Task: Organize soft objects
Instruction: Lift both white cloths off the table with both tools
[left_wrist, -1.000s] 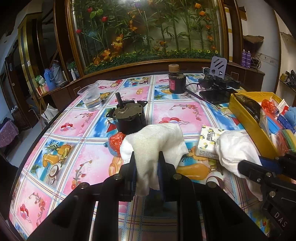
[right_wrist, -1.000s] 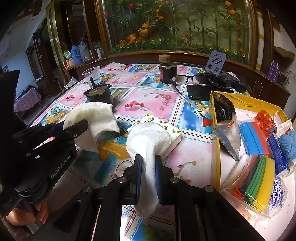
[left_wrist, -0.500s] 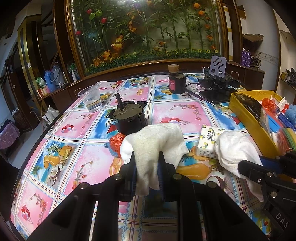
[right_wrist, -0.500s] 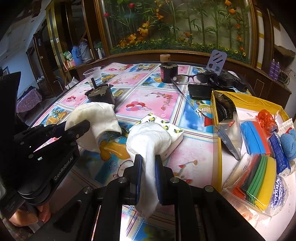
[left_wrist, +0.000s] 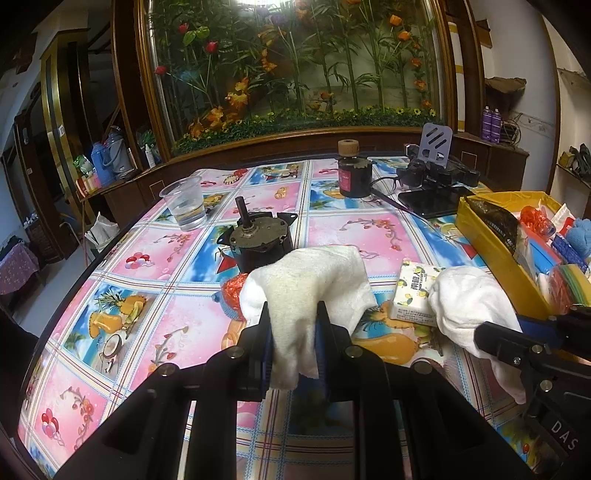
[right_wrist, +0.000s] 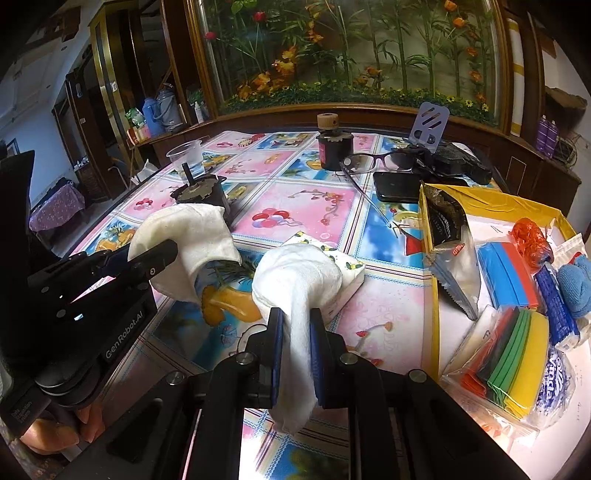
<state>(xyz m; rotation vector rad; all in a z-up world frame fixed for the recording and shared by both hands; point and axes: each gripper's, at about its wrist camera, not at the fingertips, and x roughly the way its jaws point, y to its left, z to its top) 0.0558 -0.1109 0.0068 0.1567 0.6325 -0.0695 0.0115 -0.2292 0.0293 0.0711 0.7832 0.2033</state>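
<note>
My left gripper (left_wrist: 292, 325) is shut on a cream-white cloth (left_wrist: 314, 277) and holds it above the table; it also shows in the right wrist view (right_wrist: 184, 236). My right gripper (right_wrist: 297, 328) is shut on a second white cloth (right_wrist: 299, 273), held just above a small tissue pack (right_wrist: 347, 266). In the left wrist view that cloth (left_wrist: 469, 299) hangs at the right, beside the tissue pack (left_wrist: 412, 295). The yellow box (right_wrist: 434, 332) at the right holds coloured sponge cloths (right_wrist: 513, 354), a blue towel (right_wrist: 580, 284) and packets.
A dark motor (left_wrist: 258, 243) stands behind the left cloth, with an orange mesh ball (left_wrist: 232, 291) beside it. A plastic cup (left_wrist: 184, 203), a dark bottle (left_wrist: 352, 173), glasses (right_wrist: 373, 162), a phone (right_wrist: 399, 181) and a stand (right_wrist: 430, 125) are farther back.
Both grippers have drifted very slightly forward with their cloths still held. Nothing was let go or taken.
</note>
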